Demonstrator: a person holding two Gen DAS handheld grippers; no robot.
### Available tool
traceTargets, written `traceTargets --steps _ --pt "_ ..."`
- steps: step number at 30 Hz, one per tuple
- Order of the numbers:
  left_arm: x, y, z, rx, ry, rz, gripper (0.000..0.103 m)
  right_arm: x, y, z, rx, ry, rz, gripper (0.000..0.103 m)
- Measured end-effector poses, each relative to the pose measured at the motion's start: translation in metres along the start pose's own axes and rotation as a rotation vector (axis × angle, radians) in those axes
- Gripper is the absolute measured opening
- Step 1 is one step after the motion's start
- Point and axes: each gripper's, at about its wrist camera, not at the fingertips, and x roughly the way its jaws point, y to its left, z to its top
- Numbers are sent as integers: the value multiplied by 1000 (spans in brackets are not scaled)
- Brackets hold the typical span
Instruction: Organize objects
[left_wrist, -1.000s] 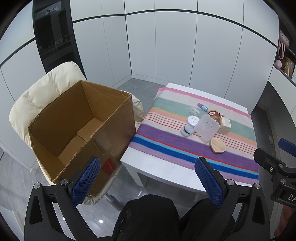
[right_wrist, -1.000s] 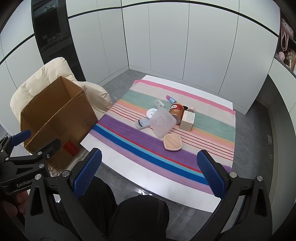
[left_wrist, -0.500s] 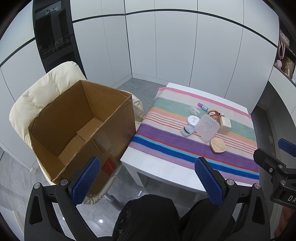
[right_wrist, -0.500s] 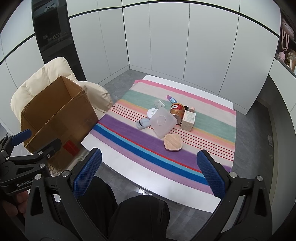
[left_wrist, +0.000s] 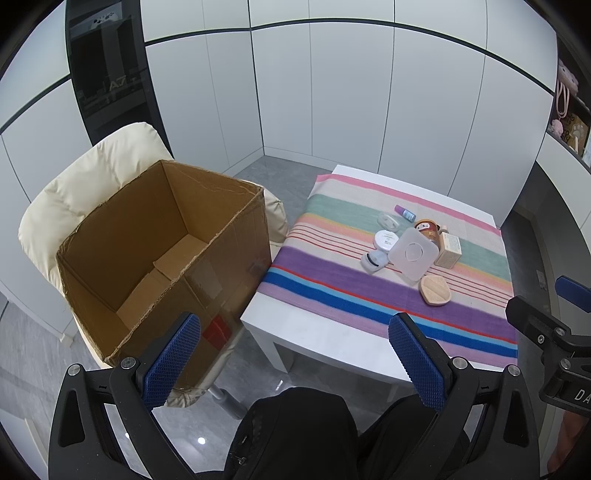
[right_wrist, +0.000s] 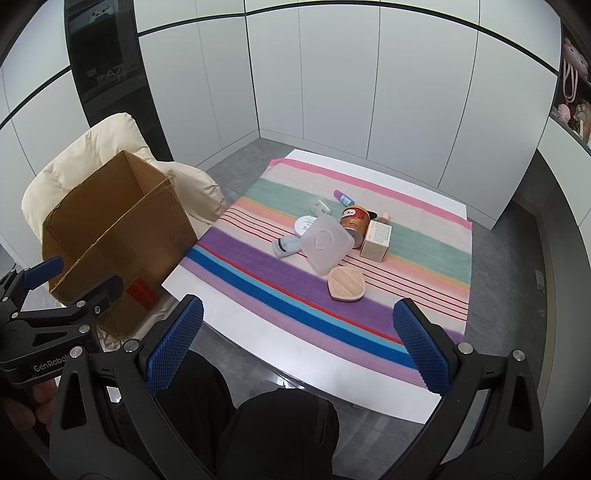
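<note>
Nothing has shifted since earlier: left gripper and right gripper hang wide open, empty, short of the worktop. Clustered toiletries sit mid-worktop; start with the outlying compact, then drop it in the cardboard box off the left edge.

Both wrist cams high, well back, facing fwd/down — share striped table & cardboard box.

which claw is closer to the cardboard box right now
Left. The left claw hangs open by the cardboard box, just short of its near corner. The right claw sits further right, facing the striped table.
</note>
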Motion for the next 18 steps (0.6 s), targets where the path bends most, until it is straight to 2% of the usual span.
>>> traceTargets --steps 18 --pt "1 2 0 -9 4 2 102 -2 -1 1 -3 2 3 103"
